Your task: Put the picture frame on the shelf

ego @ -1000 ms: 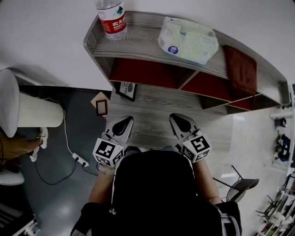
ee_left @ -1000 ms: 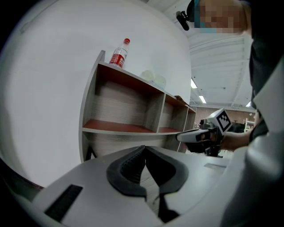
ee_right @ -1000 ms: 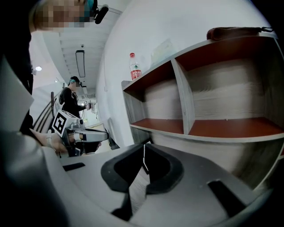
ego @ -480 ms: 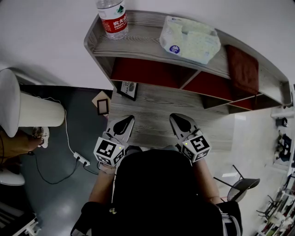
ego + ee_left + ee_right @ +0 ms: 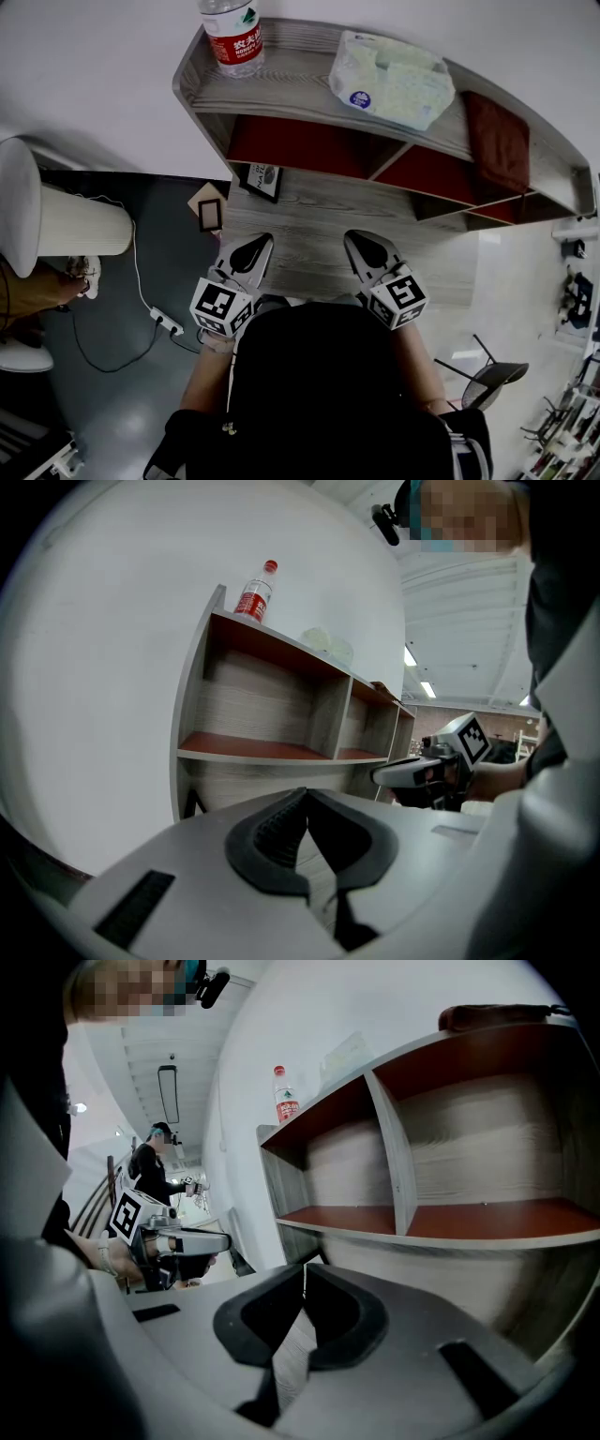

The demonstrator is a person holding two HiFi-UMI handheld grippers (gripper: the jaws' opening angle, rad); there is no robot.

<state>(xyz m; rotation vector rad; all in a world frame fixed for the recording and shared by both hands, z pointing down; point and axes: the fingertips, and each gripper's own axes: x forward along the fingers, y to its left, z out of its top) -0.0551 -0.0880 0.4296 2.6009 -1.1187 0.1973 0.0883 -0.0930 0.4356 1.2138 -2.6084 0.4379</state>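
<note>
The picture frame (image 5: 260, 179) leans at the far-left corner of the grey wooden worktop (image 5: 309, 220), just below the shelf (image 5: 281, 94). It is not in either red-floored compartment. From your left gripper (image 5: 251, 253) it sits at about 12 o'clock, well apart. That gripper's fingers (image 5: 281, 832) are pressed together with nothing between them. Your right gripper (image 5: 368, 249) hovers beside it at 3 o'clock over the worktop, its fingers (image 5: 272, 1316) closed the same way and empty.

On the shelf's top board, a water bottle (image 5: 230, 36) stands at 11 o'clock, a tissue pack (image 5: 392, 80) lies at 1 o'clock, and a dark red cloth (image 5: 495, 141) lies at 2 o'clock. A smaller frame (image 5: 209, 215) lies off the worktop's left edge.
</note>
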